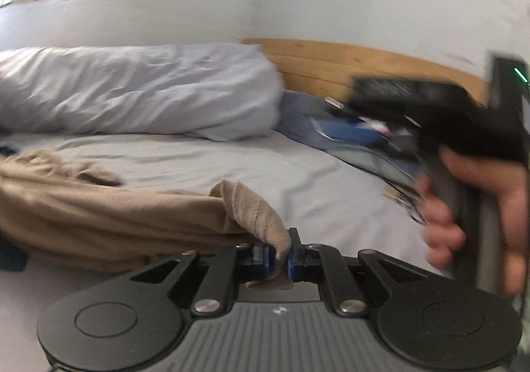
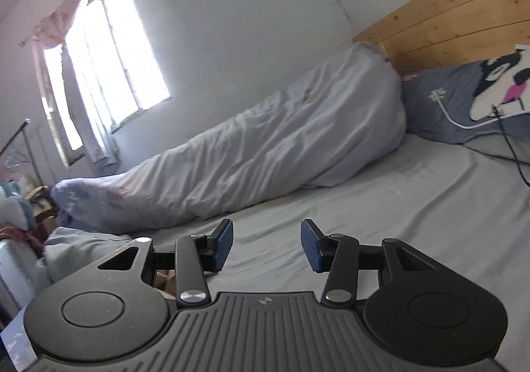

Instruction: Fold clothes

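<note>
Tan garment (image 1: 109,213) soft matt knit cloth; headboard (image 2: 457,18) bare knotty wood planks.

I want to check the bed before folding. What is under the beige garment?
The beige garment lies on the grey sheet, with one corner pinched in the left gripper. Whether anything else lies beneath it cannot be seen, because the cloth covers that part.

Tan garment (image 1: 109,216), pale grey sheet (image 2: 414,206), light blue-grey duvet (image 2: 265,147), honey pine headboard (image 2: 463,14), blue-grey pillow (image 2: 440,107) with black-white-pink cartoon, black tongs (image 2: 266,246) with blue pads (image 2: 222,246)
</note>
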`<state>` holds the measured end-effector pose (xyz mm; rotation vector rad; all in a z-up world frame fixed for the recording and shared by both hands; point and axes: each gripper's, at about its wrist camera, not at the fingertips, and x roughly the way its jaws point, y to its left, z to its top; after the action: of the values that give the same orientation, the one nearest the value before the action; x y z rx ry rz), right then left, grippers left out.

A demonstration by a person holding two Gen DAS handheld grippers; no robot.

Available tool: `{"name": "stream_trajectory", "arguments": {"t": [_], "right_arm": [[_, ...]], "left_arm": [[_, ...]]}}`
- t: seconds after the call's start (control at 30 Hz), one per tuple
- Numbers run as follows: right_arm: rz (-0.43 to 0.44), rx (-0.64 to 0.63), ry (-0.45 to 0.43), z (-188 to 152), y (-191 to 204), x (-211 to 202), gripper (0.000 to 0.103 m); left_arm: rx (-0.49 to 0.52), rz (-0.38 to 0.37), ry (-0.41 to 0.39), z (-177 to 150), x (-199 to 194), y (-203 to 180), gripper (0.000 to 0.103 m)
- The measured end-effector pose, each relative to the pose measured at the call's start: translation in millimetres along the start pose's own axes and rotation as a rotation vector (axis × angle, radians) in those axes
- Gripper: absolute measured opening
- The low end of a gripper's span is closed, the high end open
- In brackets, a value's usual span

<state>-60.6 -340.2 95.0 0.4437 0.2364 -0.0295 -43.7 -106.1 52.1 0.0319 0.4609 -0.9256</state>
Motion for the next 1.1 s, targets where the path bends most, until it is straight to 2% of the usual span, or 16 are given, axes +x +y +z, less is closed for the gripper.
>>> {"name": "stream_trajectory", "arguments": {"t": [0.1,0.2,0.23,0.27,0.4,0.5,0.57,0.6,0.63,0.67,0.77,0.93,1.0,1.1], "right_arm": [[0.067,-0.023,0.027,5.5,3.4,-1.5,0.048],[0.104,-0.058,0.043,11.4,9.3,-3.8,0.048],[0.113,-0.065,0.039,13.3,11.0,-5.5,0.048],[0.119,-0.063,0.035,14.7,12.1,-6.7,0.048],[0.116,-0.04,0.022,15.9,14.5,-7.9,0.048],[0.109,-0.039,0.018,12.8,19.4,-6.7,0.048],[0.107,-0.042,0.014,10.3,23.3,-5.2,0.051],[0.104,-0.043,0.011,8.8,25.2,-4.3,0.054],[0.1,-0.045,0.008,7.3,27.2,-3.5,0.057],[0.088,-0.051,0.004,5.3,29.8,-2.0,0.058],[0.034,-0.085,0.006,-3.3,40.7,4.8,0.066],[0.024,-0.24,0.062,-31.9,82.4,22.1,0.068],[0.037,-0.324,0.093,-48.2,104.5,30.4,0.068],[0.08,-0.435,0.158,-79.0,139.4,46.0,0.068]], "left_arm": [[0.042,-0.11,0.031,-7.6,-1.8,-28.0,0.005],[0.093,-0.257,0.085,-20.2,-8.6,-53.5,0.005],[0.098,-0.294,0.098,-25.1,-11.5,-59.6,0.006],[0.093,-0.296,0.105,-29.7,-14.2,-63.0,0.006],[0.026,-0.213,0.114,-34.4,-21.1,-50.9,0.011],[-0.043,-0.16,0.072,-29.2,-30.7,-31.5,0.022],[-0.083,-0.118,0.017,-24.4,-38.8,-17.5,0.057],[-0.1,-0.094,-0.011,-22.5,-43.4,-10.6,0.067],[-0.117,-0.057,-0.039,-21.6,-48.7,-2.9,0.086],[-0.139,-0.01,-0.069,-20.8,-53.6,6.3,0.095],[-0.249,0.121,-0.138,-16.8,-67.4,41.3,0.095],[-0.485,0.353,-0.191,-16.7,-90.3,102.8,0.095],[-0.537,0.408,-0.205,-15.4,-94.4,123.0,0.095],[-0.548,0.487,-0.208,-14.8,-104.1,142.0,0.095]]}}
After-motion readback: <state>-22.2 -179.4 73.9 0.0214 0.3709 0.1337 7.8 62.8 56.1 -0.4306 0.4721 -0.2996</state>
